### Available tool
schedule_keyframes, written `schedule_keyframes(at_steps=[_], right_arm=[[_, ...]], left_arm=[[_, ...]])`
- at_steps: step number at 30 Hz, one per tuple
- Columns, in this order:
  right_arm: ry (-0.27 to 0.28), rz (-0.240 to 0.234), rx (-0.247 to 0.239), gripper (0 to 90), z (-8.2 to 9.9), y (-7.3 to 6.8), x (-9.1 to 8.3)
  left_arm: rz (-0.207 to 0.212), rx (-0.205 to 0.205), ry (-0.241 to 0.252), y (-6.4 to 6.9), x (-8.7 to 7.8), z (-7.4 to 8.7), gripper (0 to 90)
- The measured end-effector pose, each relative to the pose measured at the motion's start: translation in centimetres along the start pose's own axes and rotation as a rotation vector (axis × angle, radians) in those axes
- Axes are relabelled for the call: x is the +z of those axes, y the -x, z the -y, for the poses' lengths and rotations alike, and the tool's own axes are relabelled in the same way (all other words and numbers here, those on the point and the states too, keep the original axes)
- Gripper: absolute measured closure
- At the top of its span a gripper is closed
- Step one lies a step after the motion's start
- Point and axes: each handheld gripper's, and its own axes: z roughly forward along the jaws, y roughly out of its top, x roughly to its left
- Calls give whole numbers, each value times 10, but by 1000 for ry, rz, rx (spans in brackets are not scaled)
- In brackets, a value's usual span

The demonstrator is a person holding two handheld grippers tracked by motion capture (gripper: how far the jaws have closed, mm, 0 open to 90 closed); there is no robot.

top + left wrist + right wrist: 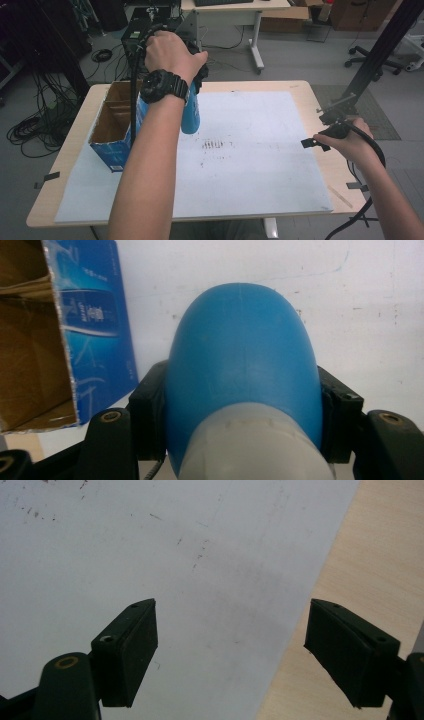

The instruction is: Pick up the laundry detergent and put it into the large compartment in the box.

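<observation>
my left gripper (240, 440) is clamped on the blue bottle (242, 360) center frame, box (60, 330) upper left; right gripper (230, 650) released over the table (370, 555)

Here's the tabletop (300, 90), pale wood with rounded corners, most of it covered by a white sheet (260, 165) marked with dark scuffs near its middle. Small black tape strips (47, 177) sit at the left and right edges. Beyond it, grey floor (300, 60) runs back to a light desk (235, 6) on a white leg (256, 42). Coiled black cables (30, 132) lie on the floor at left, with more around dark equipment (137, 30) behind the tabletop. At right, a black slanted stand (380, 50), an office chair base (372, 62) and brown cardboard boxes (360, 12). The lighting is dim and even.
</observation>
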Motion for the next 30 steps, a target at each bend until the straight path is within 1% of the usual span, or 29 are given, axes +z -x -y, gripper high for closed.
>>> schedule_keyframes(at_steps=[1, 4, 5, 9, 10, 12, 14, 15, 16, 17, 18, 19, 25, 26, 27, 29, 30], right_arm=[[-2, 1, -1, 213, 0, 0, 0], [-2, 2, -2, 213, -2, 0, 1], [-2, 2, -2, 213, -2, 0, 1], [-12, 4, -1, 213, -4, -1, 3], [-12, 4, -1, 213, -4, -1, 3], [-12, 6, -1, 213, -5, -1, 4], [-12, 6, 1, 214, -6, -1, 4], [-12, 6, 1, 214, -6, -1, 4], [-14, 8, 1, 214, -7, -2, 4], [-15, 8, 1, 214, -7, -2, 5], [-15, 8, 1, 214, -7, -2, 5], [-19, 8, 2, 214, -7, -2, 6], [-20, 12, 1, 215, -9, -3, 7], [-20, 12, 1, 215, -9, -3, 7], [-22, 13, 1, 214, -9, -3, 7], [-21, 14, 1, 214, -10, -4, 6], [-21, 14, 1, 214, -10, -4, 6]], left_arm=[[0, 0, 0, 0, 0, 0, 376], [6, -8, -2, -11, -6, -1, 376], [6, -8, -2, -11, -6, -1, 376], [2, -17, -2, -24, -12, -1, 377], [2, -17, -2, -24, -12, -1, 376], [1, -20, -3, -30, -14, -1, 376], [4, -35, 2, -42, -17, -1, 376], [4, -35, 2, -42, -17, -1, 376], [5, -40, 6, -45, -18, 0, 376], [3, -48, 8, -53, -21, 0, 377], [3, -48, 8, -53, -21, 0, 376], [-4, -58, 11, -61, -22, 1, 376], [-19, -72, 12, -84, -26, 3, 377], [-19, -72, 12, -84, -26, 3, 377], [-19, -77, 13, -91, -27, 3, 377], [-20, -83, 15, -100, -29, 3, 377], [-20, -83, 15, -100, -29, 3, 376]])
